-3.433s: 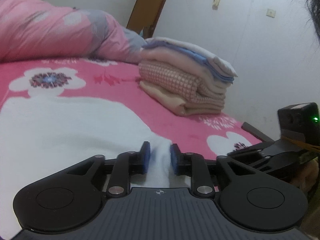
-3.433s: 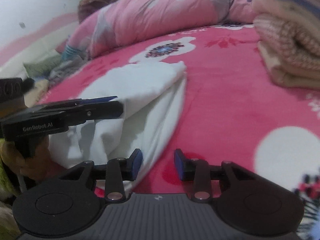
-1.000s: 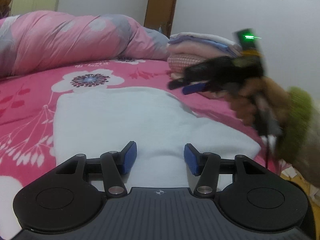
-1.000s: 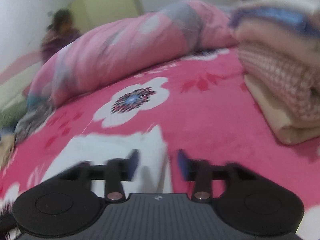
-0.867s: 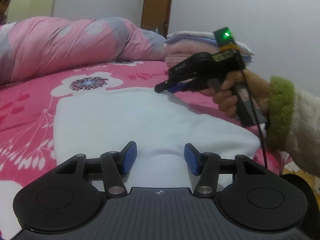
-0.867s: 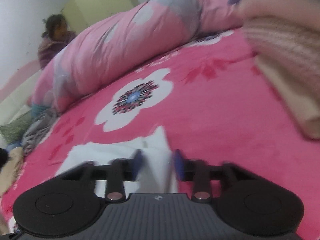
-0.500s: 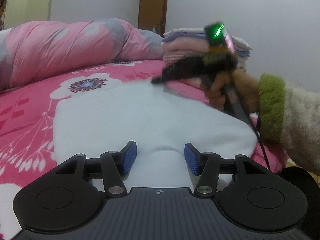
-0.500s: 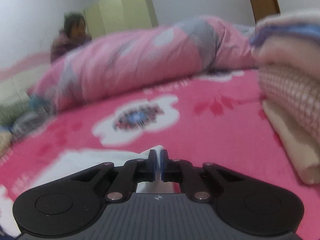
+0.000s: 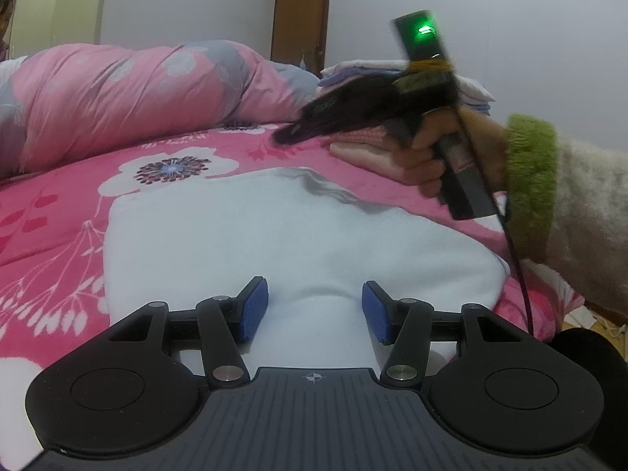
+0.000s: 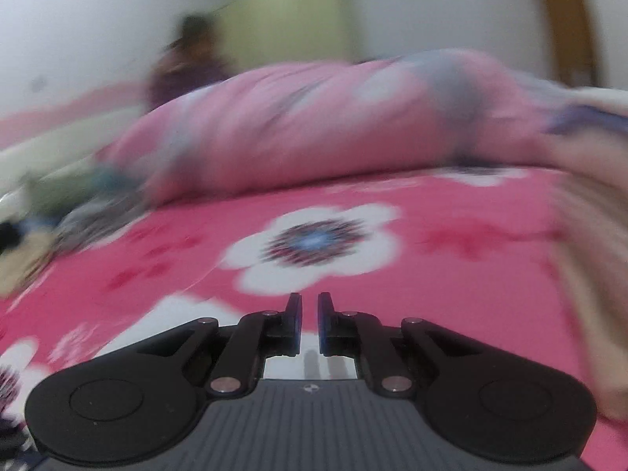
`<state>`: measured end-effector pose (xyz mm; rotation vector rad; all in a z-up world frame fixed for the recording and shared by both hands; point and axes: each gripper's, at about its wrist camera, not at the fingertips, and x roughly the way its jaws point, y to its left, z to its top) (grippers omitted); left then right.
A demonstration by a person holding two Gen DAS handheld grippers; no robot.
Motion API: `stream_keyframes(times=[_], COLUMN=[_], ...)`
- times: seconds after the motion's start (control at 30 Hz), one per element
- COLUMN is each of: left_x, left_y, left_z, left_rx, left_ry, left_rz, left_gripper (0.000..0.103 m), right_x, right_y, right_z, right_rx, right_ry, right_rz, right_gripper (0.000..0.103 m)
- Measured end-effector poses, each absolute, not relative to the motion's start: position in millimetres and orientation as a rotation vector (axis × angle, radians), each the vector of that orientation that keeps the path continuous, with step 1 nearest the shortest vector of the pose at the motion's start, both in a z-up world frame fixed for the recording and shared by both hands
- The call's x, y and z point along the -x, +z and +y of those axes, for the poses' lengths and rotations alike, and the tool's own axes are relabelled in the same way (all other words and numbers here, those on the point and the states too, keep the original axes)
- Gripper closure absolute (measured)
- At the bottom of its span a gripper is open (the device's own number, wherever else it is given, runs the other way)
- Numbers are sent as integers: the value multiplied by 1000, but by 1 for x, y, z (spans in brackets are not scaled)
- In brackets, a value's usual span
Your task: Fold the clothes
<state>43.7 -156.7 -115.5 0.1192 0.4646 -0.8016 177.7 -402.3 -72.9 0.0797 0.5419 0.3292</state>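
Note:
A folded white garment (image 9: pixel 274 235) lies flat on the pink flowered bedspread (image 9: pixel 59 227). My left gripper (image 9: pixel 316 310) is open at the garment's near edge, a blue pad on each side of a small hump of cloth. My right gripper (image 9: pixel 290 133), held in a hand with a green cuff (image 9: pixel 530 188), hovers blurred above the garment's far right corner. In the right wrist view the right gripper (image 10: pixel 310 306) is shut to a thin slit with nothing seen between the pads. White cloth (image 10: pixel 310 365) shows below it.
A stack of folded clothes (image 9: pixel 361 149) sits on the bed behind the right gripper, blurred at the right edge (image 10: pixel 588 274) of the right wrist view. A rolled pink quilt (image 9: pixel 137 98) lies along the back. A person (image 10: pixel 188 62) is beyond it.
The right gripper shut at the garment's far corner, then rose and swung away from the cloth. The left gripper let go earlier and has stayed open at the near edge.

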Motion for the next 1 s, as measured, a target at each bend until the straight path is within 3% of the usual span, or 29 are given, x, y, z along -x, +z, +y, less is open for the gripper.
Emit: stream_keyframes(times=[0.07, 0.17, 0.3, 0.5, 0.67, 0.87, 1.0], left_x=[-45, -46, -46, -48, -51, -48, -34], left_y=[-114, -113, -113, -111, -107, -90, -82], left_z=[-156, -156, -155, -157, -159, -156, -146], left_rx=[-112, -103, -106, -111, -106, -91, -80], left_ry=[-802, -801, -809, -798, -790, -737, -695], left_rz=[473, 487, 488, 503, 535, 536, 538], left_gripper=[50, 50, 49, 49, 49, 49, 49], right_x=[-200, -204, -134, -41, -21, 38, 50], right_y=[-95, -106, -78, -64, -108, -76, -81], right_z=[-397, -432, -465, -444, -456, -450, -408], right_rx=[-24, -78, -268, -319, -392, -424, -303], right_ry=[249, -63, 29, 362, 71, 117, 231], right_rz=[663, 704, 579, 561, 720, 486, 511], right_gripper=[97, 95, 95, 94, 92, 92, 92])
